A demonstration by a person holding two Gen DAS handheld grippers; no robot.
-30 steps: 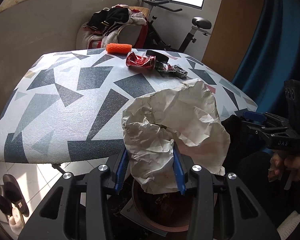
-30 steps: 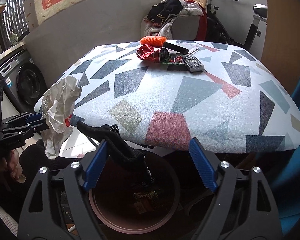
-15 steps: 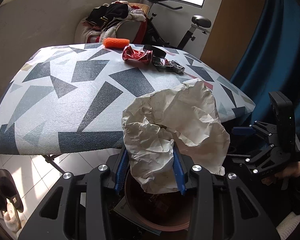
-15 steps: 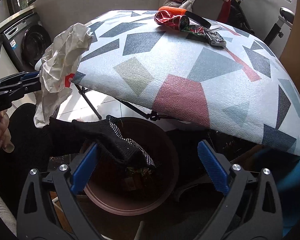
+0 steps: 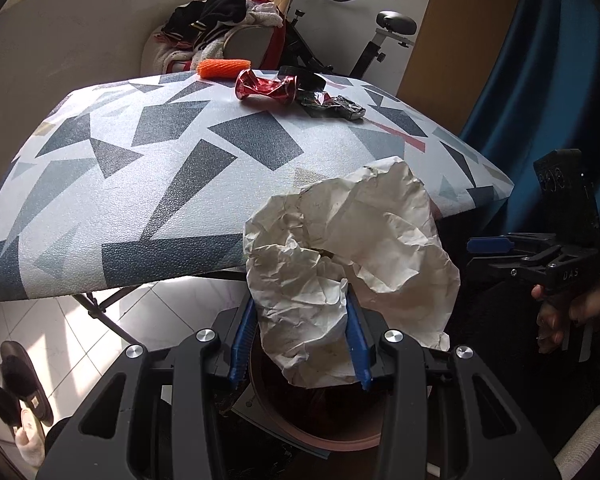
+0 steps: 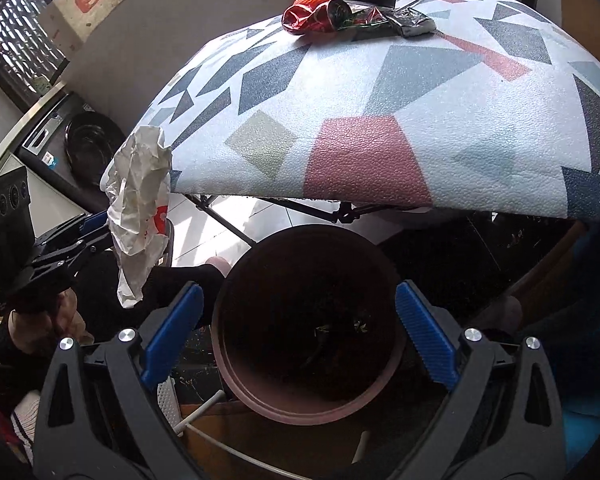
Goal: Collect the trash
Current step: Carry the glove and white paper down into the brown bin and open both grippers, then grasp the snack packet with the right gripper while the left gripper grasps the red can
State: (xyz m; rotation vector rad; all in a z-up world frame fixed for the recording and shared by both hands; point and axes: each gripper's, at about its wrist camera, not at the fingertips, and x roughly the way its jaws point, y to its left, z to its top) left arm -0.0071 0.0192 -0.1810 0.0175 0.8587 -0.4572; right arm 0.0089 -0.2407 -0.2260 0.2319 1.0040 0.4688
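Left gripper (image 5: 300, 344): jaws clamped on crumpled white paper (image 5: 340, 264), held off the near edge of the patterned surface (image 5: 160, 168), above the rim of the brown bin (image 6: 300, 360). Right gripper (image 6: 296, 340): jaws just spread wide, nothing between them, directly over the bin's open mouth. Far side of the surface: crushed red can (image 5: 266, 87), orange mesh roll (image 5: 222, 68), dark wrappers (image 5: 332, 103) bunched together. Wide bare stretch between that clutter and the near edge. Bin tucked under the overhang, tiled floor (image 5: 60, 328) to the left.
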